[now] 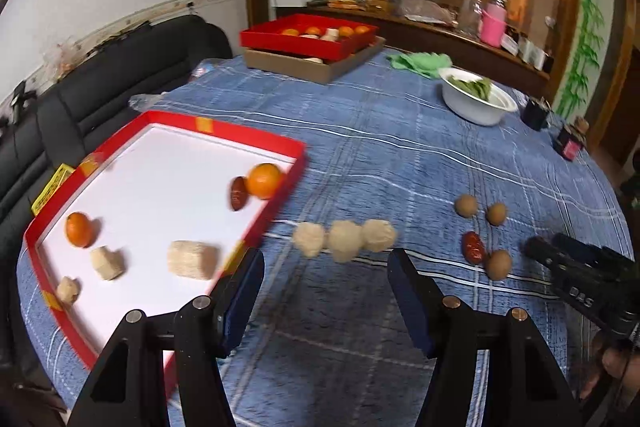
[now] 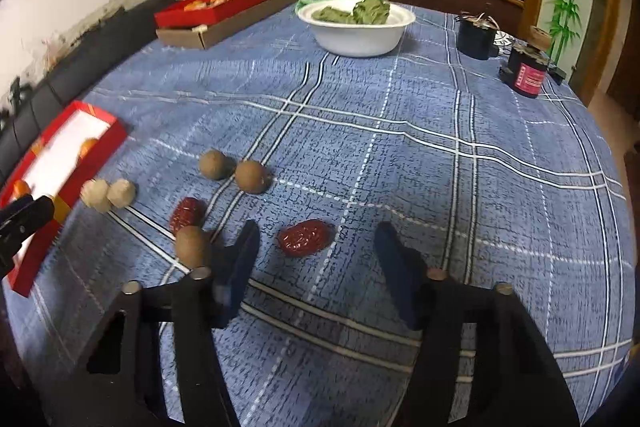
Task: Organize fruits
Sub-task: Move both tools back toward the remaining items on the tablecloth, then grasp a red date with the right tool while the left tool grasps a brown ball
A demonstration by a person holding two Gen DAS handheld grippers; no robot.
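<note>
Just ahead of the right gripper point(image 2: 316, 247), spread wide and empty, lay a red date point(image 2: 305, 237) on the surface point(image 2: 440, 155); a longan point(image 2: 193, 246) sat beside its left finger. Likewise open, the left gripper point(image 1: 326, 267) faced three pale balls point(image 1: 344, 238) near the tray point(image 1: 280, 195) edge.

I see a blue cloth point(image 2: 400, 155) crossed with white and dark plaid lines, a red tray point(image 1: 276, 203) with a white floor, orange mandarins point(image 1: 264, 180), glossy dark red dates point(image 2: 305, 238), tan-brown round fruits point(image 2: 250, 177), pale cream balls point(image 1: 344, 239), and a white bowl point(image 2: 356, 35) of green leaves.
</note>
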